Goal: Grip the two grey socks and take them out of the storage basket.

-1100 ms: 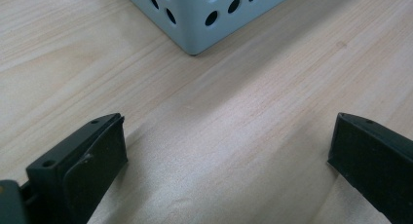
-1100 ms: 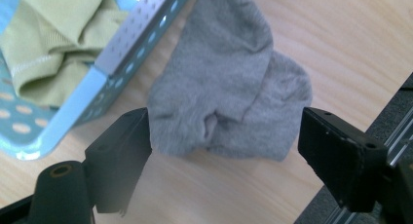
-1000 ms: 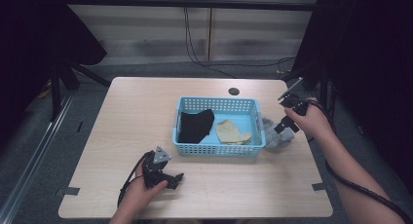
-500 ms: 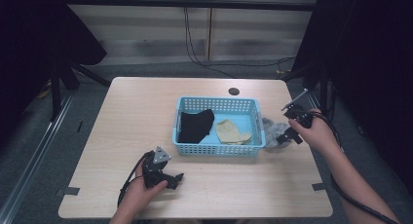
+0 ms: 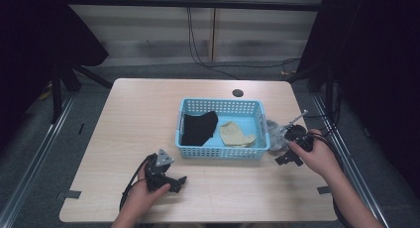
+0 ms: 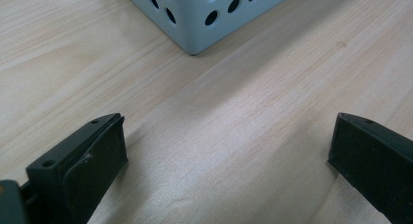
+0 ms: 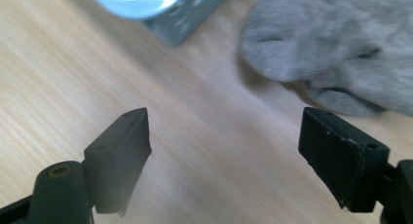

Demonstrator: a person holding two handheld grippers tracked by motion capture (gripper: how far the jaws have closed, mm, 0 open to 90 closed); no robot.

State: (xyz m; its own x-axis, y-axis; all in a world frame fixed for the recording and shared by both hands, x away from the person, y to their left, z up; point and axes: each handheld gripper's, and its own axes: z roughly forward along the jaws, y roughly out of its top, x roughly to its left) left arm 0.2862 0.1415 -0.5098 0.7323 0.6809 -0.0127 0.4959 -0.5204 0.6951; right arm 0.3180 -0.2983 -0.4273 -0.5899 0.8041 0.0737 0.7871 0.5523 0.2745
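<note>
Beside the basket (image 5: pixel 222 151), crumpled grey sock (image 7: pixel 336 48)

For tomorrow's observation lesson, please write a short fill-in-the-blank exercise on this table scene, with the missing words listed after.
1. The black sock lies inside the blue ____.
2. The right gripper nears a sock coloured ____.
3. The jaws of the left gripper stand ____.
4. The grey sock lies on the ____, beside the basket.

Missing words: basket; grey; open; table
</note>
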